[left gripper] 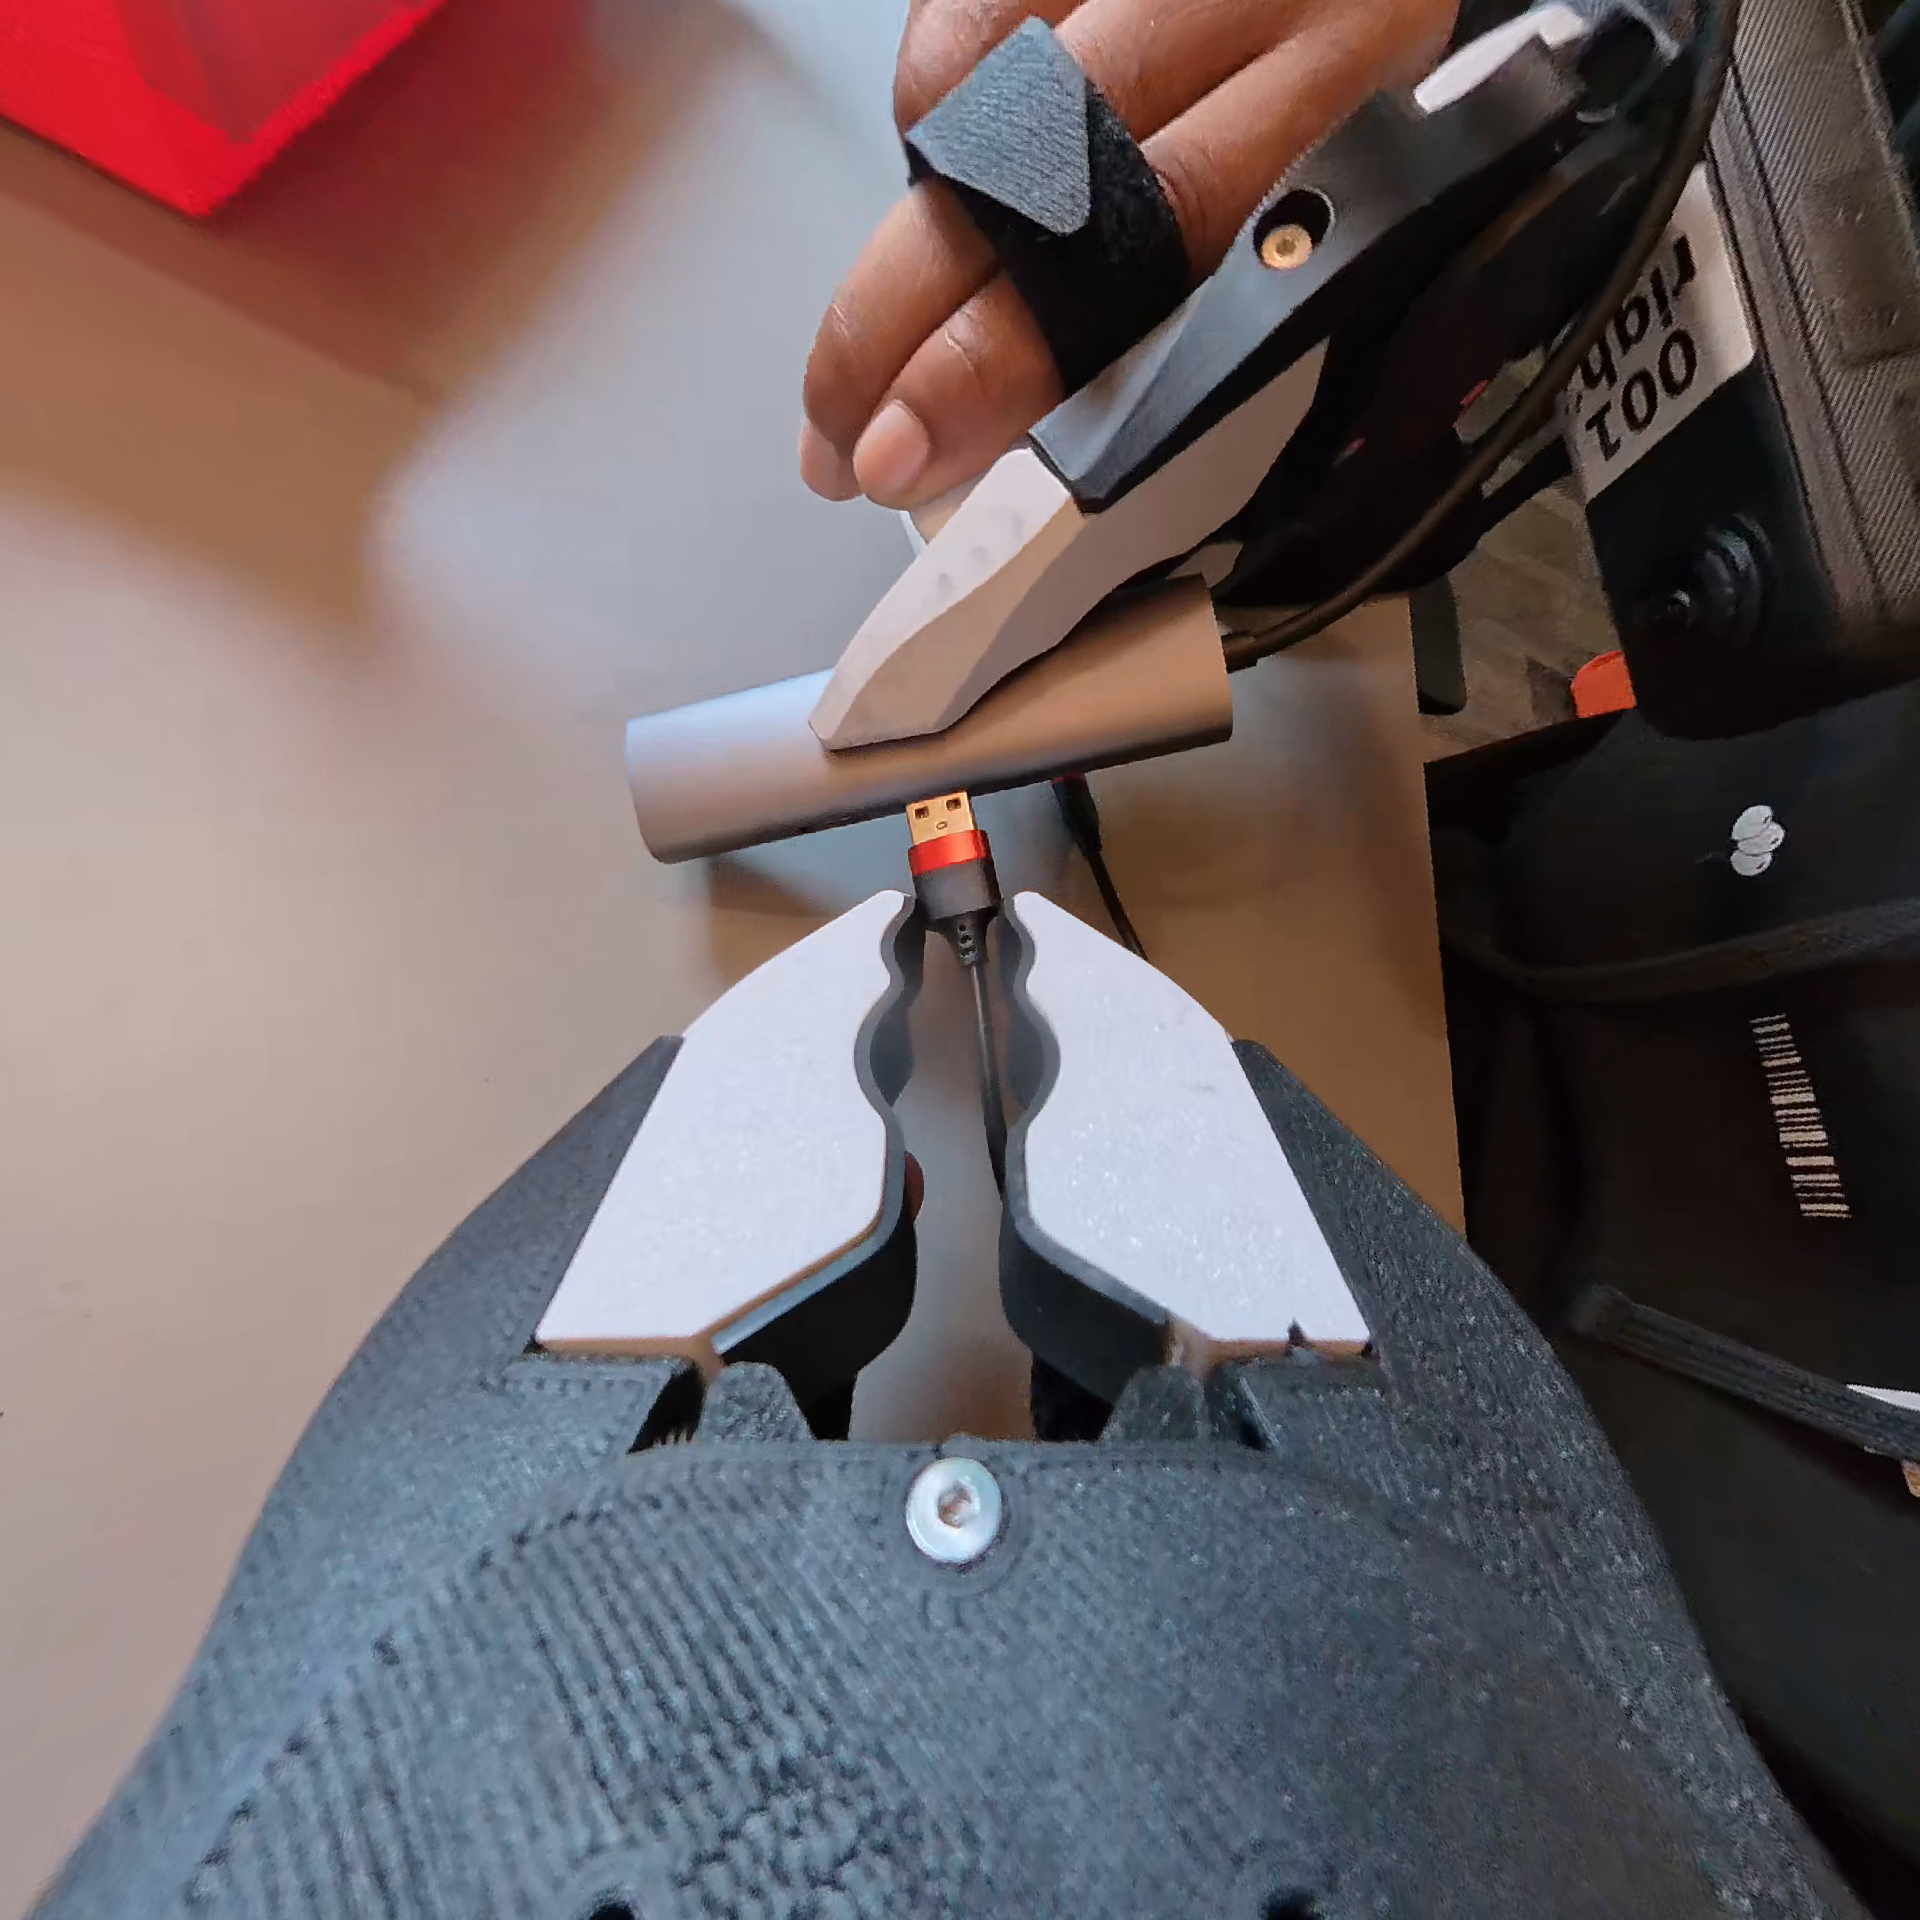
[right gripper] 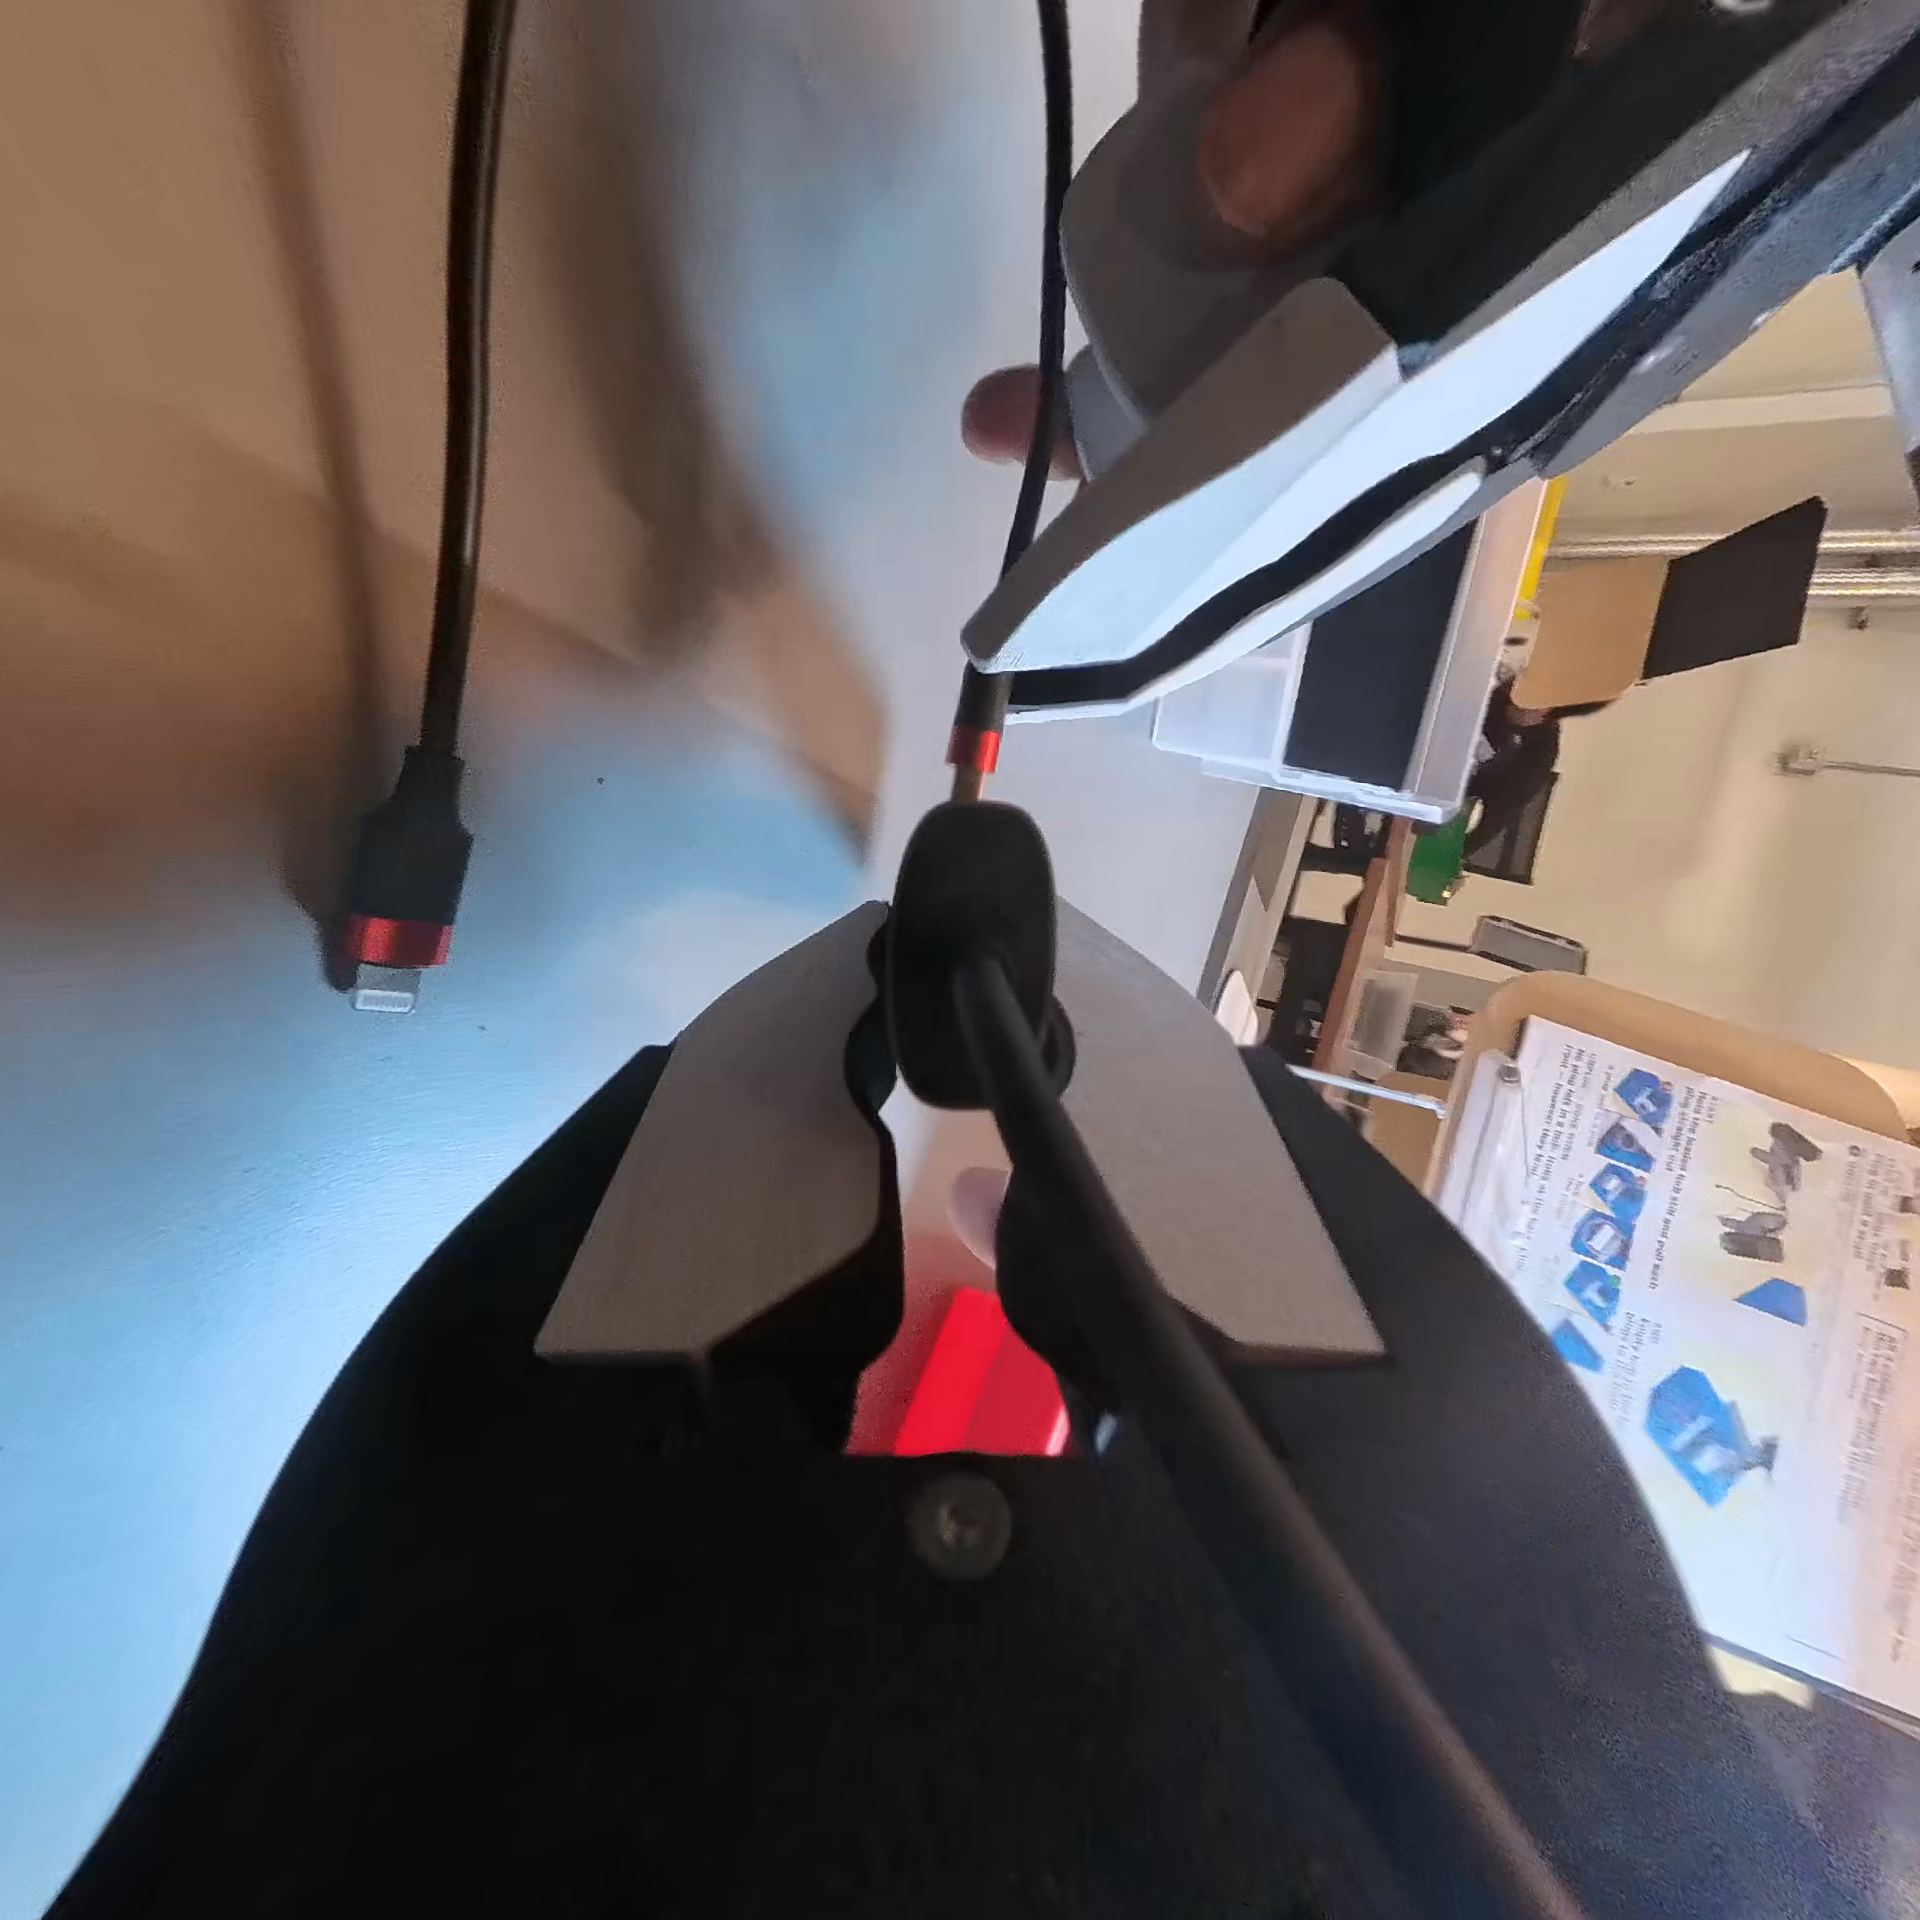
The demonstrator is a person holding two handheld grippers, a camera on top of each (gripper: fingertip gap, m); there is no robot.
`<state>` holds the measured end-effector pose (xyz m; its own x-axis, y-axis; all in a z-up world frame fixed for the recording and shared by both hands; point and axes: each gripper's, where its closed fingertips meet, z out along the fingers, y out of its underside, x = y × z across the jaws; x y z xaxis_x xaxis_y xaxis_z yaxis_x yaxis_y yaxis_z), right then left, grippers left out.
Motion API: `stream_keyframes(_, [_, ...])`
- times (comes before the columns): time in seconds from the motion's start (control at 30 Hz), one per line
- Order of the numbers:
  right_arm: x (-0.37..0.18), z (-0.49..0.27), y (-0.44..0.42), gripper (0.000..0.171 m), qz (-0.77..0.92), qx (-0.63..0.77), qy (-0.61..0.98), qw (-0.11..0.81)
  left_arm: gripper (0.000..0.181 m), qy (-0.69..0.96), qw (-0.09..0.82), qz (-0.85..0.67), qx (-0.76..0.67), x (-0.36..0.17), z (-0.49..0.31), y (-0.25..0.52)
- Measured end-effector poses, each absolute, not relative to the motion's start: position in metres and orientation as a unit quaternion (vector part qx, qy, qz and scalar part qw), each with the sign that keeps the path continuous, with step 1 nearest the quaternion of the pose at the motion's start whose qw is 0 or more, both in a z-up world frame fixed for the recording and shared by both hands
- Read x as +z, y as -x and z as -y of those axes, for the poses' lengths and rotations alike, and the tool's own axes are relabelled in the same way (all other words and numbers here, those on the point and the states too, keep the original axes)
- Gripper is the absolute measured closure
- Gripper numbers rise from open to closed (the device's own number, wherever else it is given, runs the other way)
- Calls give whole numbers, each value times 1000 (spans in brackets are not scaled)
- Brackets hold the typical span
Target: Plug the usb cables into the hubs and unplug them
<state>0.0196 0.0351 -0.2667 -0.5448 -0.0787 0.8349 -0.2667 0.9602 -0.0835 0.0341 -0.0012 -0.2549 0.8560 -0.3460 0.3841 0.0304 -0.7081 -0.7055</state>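
A grey USB hub is held crosswise above the beige table by my right gripper, which is shut on it; the hub looks dark and end-on in the right wrist view. My left gripper is shut on a black USB plug with a red band. The plug's gold tip meets the hub's side, and most of the gold still shows. The plug also shows in the right wrist view under the left gripper's white fingers. The hub's own black cable runs back over my right gripper.
A second black cable end with a red band and a small flat connector hangs at the left. A red box sits on the table at the far left. Black gear fills the right side. A printed sheet lies at the right. Spacing between my two grippers at the tips: around 5 centimeters.
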Motion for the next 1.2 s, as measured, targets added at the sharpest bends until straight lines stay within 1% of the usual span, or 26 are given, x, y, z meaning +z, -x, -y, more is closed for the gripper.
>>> stream_keyframes(0.1, [-263,-35,-19,154,874,109,-89,465,168,892,363,-95,-253,-259,1,-40])
stream_keyframes(0.23, [-257,-33,-21,154,872,108,-98,468,168,880,374,-85,-280,-251,2,-38])
stream_keyframes(0.37, [-253,-31,-24,154,870,116,-110,466,168,881,375,-101,-270,-251,2,-42])
stream_keyframes(0.5, [-255,-32,-25,154,871,91,-122,467,168,872,385,-83,-291,-244,1,-41])
stream_keyframes(0.6, [-253,-33,-23,155,864,63,-125,483,168,879,375,-73,-286,-249,0,-39])
stream_keyframes(1.2, [-251,-37,-17,154,868,82,-36,488,168,875,386,-35,-289,-241,-5,-34])
